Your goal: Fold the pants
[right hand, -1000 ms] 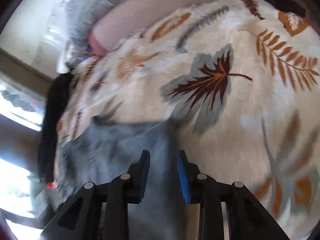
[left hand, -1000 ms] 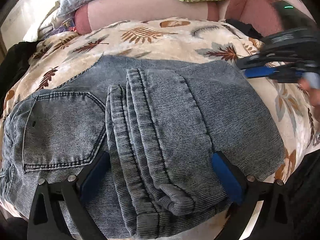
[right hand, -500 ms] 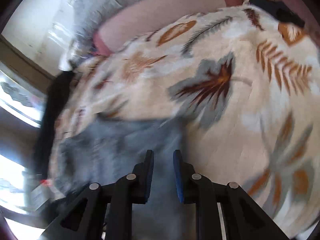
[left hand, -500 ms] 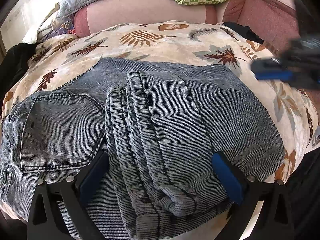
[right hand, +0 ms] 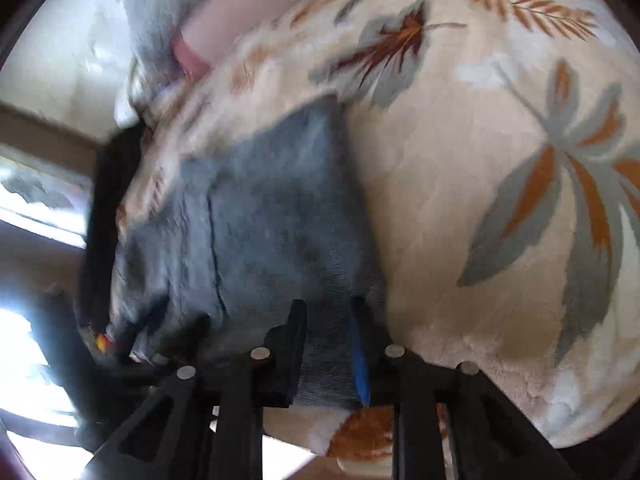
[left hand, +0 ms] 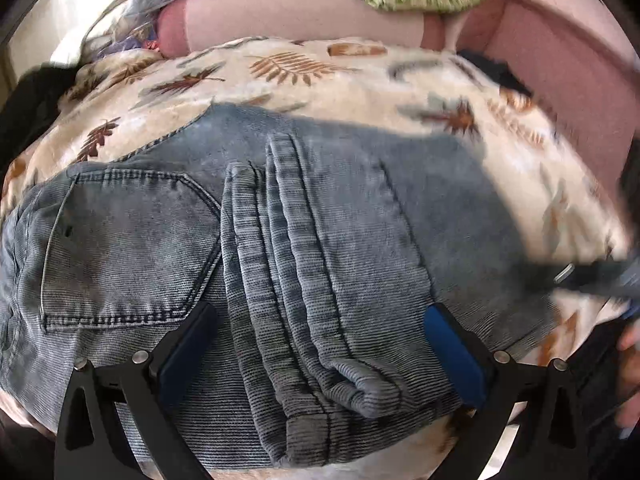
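Right gripper (right hand: 328, 344) has reached the pants' (left hand: 320, 240) edge, fingers pinching denim; left gripper (left hand: 320, 344) fingers spread.

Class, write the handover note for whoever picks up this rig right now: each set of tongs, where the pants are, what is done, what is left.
Left tongs: wide open, straddling the folded-over leg stack, gripping nothing.
Right tongs: nearly closed, apparently pinching the denim at the pile's right edge.
Jeans: lying on the leaf-print blanket, back pocket up on the left.
Done: legs folded back over the seat.
Left: probably one more fold to make the pile compact, then smooth it and let go.
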### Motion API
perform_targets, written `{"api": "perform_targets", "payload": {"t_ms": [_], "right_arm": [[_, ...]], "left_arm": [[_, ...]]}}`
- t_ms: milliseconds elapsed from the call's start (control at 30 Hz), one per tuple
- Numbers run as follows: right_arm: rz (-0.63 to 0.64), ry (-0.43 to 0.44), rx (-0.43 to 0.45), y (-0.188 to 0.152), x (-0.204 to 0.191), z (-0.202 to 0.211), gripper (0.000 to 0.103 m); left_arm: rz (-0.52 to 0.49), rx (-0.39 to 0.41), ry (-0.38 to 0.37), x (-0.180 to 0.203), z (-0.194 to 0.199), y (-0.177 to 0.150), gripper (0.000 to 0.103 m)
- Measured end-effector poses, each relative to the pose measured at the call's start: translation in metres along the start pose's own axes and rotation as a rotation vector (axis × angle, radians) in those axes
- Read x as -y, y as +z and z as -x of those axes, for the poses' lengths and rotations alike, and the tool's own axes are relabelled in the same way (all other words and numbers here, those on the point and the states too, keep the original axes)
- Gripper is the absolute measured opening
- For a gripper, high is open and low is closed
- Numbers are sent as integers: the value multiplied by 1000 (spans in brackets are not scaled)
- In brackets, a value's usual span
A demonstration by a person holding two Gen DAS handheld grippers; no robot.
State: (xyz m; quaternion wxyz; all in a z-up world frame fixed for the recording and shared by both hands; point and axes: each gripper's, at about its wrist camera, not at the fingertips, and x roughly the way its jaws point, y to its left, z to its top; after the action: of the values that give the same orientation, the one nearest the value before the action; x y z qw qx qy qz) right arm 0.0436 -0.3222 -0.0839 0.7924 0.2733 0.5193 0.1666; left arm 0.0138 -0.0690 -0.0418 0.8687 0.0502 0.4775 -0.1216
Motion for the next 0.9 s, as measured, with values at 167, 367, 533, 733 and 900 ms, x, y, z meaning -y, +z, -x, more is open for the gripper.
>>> {"api": "perform_targets", "payload": {"t_ms": [167, 367, 533, 733, 900], "right_arm": [[84, 18, 57, -10, -19, 21, 31], [72, -2, 49, -14, -6, 14, 40], [152, -39, 131, -17, -24, 28, 51], [166, -6, 152, -20, -34, 18, 51], [206, 9, 137, -24, -55, 1, 51]], "left_arm": [[48, 63, -27, -2, 20, 4, 102], [34, 20, -31, -8, 12, 1, 102], [273, 202, -142, -64, 75, -5, 102], [645, 264, -98, -158, 105, -48, 102], [755, 194, 104, -192, 104, -70, 102]]}}
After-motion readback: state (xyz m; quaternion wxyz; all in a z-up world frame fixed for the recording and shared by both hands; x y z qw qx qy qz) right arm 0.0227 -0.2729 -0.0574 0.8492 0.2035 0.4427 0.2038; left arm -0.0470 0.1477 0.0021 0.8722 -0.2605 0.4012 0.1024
